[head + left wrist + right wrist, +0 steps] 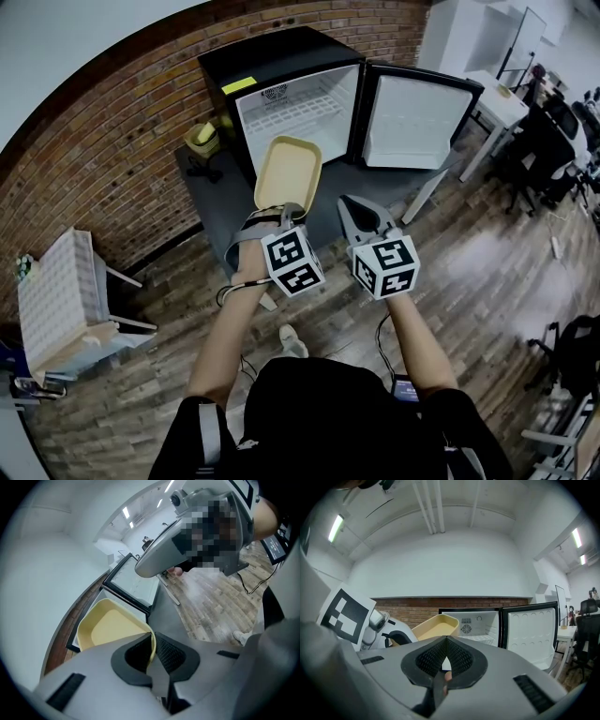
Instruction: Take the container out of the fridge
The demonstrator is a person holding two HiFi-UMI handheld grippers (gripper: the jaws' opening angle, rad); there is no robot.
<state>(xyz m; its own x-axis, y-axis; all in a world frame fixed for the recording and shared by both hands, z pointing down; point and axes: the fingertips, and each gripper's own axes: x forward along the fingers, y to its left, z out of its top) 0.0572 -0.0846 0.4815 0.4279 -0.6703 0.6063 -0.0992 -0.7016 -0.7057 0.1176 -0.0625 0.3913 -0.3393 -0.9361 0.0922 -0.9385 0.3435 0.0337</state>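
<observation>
A shallow yellow container (288, 172) is out in front of the open black fridge (281, 94), held up and tilted. My left gripper (286, 210) is shut on its near rim; in the left gripper view the thin rim of the container (110, 627) is pinched between the pads of that gripper (153, 651). My right gripper (349, 204) hangs beside it on the right, apart from the container, jaws shut with nothing held. In the right gripper view its pads meet (446, 641), with the container (436, 625) and fridge (476, 620) beyond. The fridge's shelves look bare.
The fridge door (412, 122) stands swung open to the right. The fridge sits on a dark grey platform (211, 202) with a yellow-green object (203, 138) on its left. A white lattice crate (56, 291) stands at left; white desks and office chairs (539, 122) at right. A brick wall runs behind.
</observation>
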